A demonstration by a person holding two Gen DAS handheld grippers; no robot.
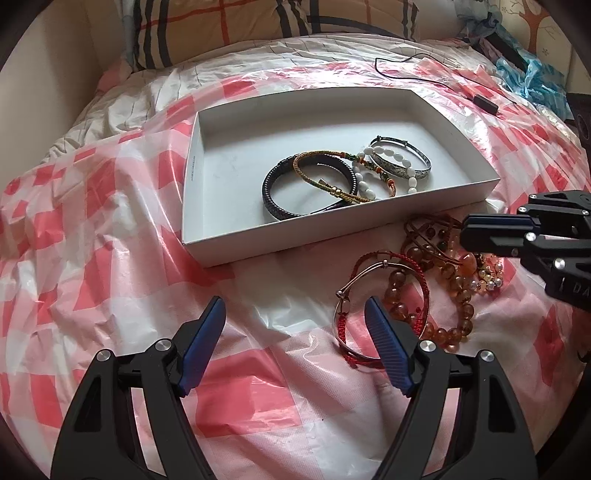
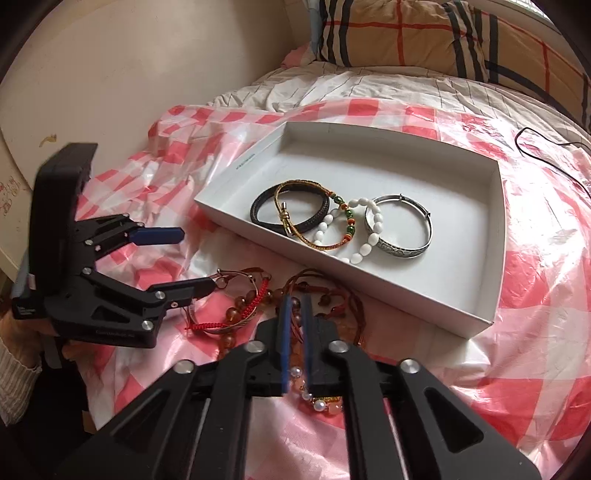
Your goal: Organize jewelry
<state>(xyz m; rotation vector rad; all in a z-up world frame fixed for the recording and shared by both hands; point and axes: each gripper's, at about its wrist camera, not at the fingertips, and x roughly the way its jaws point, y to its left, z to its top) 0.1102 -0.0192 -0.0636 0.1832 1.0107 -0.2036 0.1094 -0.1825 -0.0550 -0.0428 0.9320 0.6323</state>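
Note:
A white shallow box (image 1: 207,206) (image 2: 495,236) lies on the bed and holds a black braided bracelet (image 1: 273,199) (image 2: 258,210), a gold cord bracelet (image 1: 306,157), a white bead bracelet (image 2: 360,254) and a silver bangle (image 1: 417,171) (image 2: 406,253). A pile of amber bead and red cord bracelets (image 1: 443,280) (image 2: 243,310) lies in front of the box. My left gripper (image 1: 295,317) (image 2: 195,258) is open just left of the pile, one finger over a thin bangle (image 1: 343,321). My right gripper (image 2: 295,299) (image 1: 465,234) is nearly shut over the pile, with cords between its pads.
A red-and-white checked plastic sheet (image 1: 110,258) covers the bed. A plaid pillow (image 1: 221,26) lies at the back. A black cable with a small block (image 1: 485,101) lies behind the box. Blue plastic (image 1: 532,81) is at the far right. A cream wall (image 2: 147,74) is at the left.

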